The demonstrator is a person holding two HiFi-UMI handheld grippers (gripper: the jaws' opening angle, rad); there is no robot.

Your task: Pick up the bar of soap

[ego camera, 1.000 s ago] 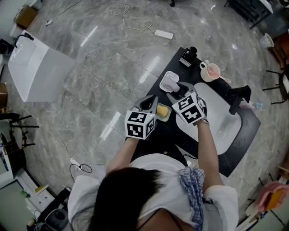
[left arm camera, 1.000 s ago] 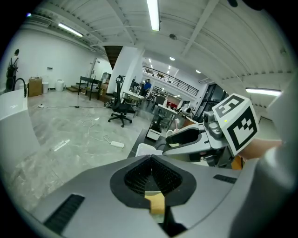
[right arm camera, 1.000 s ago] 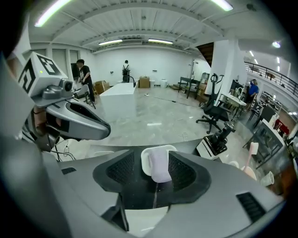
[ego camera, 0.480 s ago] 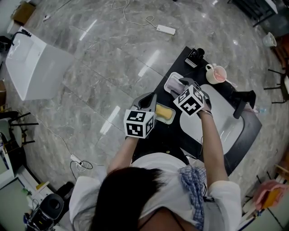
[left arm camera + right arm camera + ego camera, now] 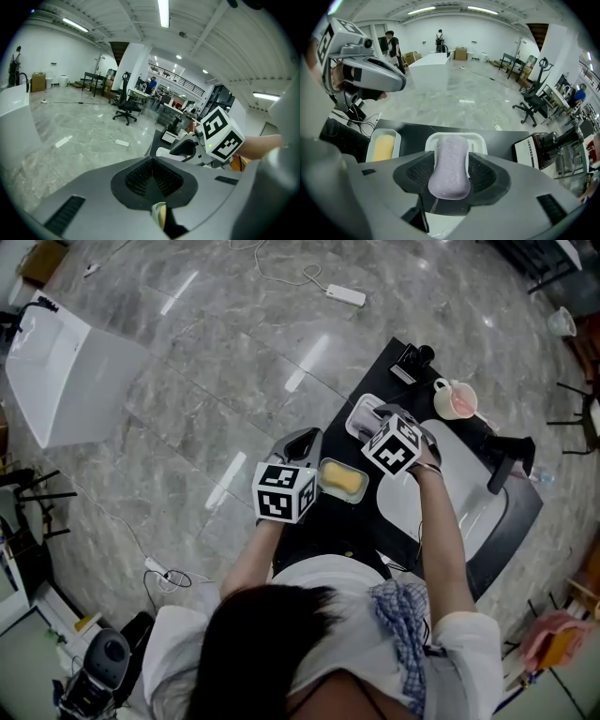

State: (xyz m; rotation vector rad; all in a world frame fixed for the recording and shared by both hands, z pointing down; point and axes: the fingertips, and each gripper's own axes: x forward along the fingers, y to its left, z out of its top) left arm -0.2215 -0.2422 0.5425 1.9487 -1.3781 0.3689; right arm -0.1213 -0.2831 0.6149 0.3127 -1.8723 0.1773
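A lavender bar of soap (image 5: 451,166) lies in a white dish (image 5: 480,138) near the far edge of the black table (image 5: 328,526). My right gripper (image 5: 450,176) points steeply down over it, open, with one jaw along each side of the bar. In the head view the right gripper (image 5: 369,418) covers most of the white dish (image 5: 354,413). My left gripper (image 5: 301,439) hovers at the table's left edge, jaws shut and empty, seen closed in the left gripper view (image 5: 152,160). A yellow soap (image 5: 343,481) sits in a second dish between the two grippers.
A white basin (image 5: 445,512) fills the table's right half, with a black faucet (image 5: 506,460) behind it. A pink cup (image 5: 457,399) and a small black device (image 5: 413,359) stand at the far end. A power strip (image 5: 339,294) and a large white tub (image 5: 66,362) are on the floor.
The right gripper has moved from beside the white dish to over it, tipped downward and sunk around the lavender soap. The left gripper has drawn left, uncovering the yellow soap's dish.
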